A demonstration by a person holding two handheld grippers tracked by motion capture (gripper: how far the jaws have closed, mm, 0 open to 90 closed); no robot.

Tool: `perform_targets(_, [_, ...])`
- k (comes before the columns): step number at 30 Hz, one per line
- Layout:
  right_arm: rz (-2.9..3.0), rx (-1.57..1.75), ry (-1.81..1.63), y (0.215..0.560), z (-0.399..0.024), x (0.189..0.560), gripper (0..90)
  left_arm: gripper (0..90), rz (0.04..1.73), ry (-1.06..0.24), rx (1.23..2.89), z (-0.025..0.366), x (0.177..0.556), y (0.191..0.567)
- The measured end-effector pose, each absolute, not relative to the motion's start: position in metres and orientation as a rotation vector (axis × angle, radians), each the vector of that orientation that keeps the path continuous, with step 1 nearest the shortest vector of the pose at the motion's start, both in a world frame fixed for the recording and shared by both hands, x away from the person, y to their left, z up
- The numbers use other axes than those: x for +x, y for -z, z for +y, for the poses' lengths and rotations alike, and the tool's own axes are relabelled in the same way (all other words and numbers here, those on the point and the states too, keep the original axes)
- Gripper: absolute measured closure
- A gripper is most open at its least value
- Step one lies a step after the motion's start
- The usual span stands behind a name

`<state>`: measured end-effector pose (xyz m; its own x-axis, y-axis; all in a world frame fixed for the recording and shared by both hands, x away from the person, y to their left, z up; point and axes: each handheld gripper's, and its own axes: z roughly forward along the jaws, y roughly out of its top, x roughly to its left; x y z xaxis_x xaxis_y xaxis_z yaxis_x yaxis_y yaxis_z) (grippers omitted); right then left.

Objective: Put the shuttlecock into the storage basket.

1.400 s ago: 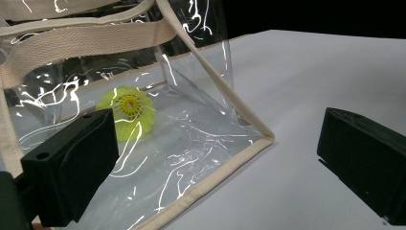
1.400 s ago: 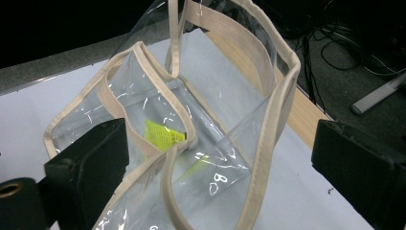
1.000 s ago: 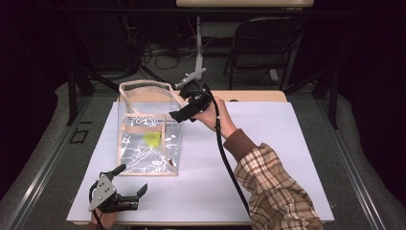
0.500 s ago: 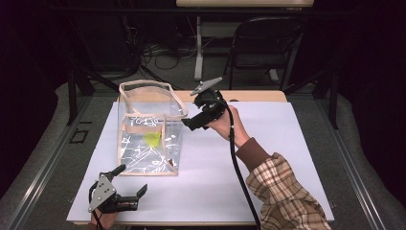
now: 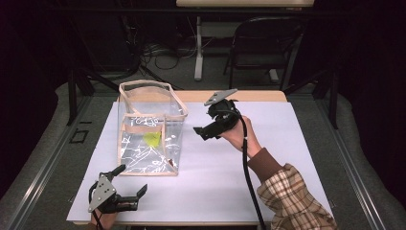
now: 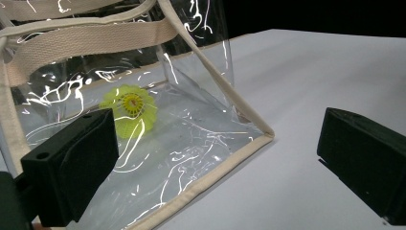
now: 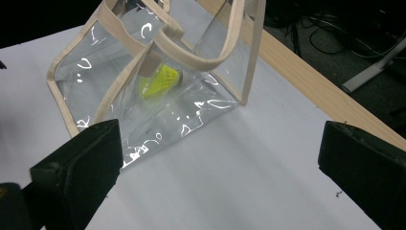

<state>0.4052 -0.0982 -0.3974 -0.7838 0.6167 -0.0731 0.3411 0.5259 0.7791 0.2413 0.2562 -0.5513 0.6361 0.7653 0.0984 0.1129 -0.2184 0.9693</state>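
Your yellow shuttlecock (image 6: 130, 109) lies on the floor of the clear plastic tote bag (image 5: 148, 132), which stands upright at the table's (image 5: 287, 158) left. The bag is thin, glossy film edged in beige webbing, so a knock could fold or tip it. Your right gripper (image 5: 210, 129) hangs beside it, jaws apart and empty; your left gripper (image 5: 127, 189), just as open, rests near the front edge.

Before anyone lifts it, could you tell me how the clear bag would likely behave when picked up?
The bag looks like thin creased film, so it would probably sag. Its straps look floppy. The shuttlecock inside lies loose and may slide about.
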Motion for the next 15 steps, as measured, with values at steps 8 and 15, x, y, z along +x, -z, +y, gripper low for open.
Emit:
perform_targets(8, [2.414, 0.816, -1.117, 0.409, -0.118, 0.393, 0.9, 0.3, 0.722, -0.707, 1.710, 0.256, 0.241, 0.551])
perform_targets(15, [2.394, 0.831, -1.132, 0.413, -0.133, 0.384, 0.9, 0.3, 0.723, -0.708, 1.712, 0.256, 0.242, 0.551])
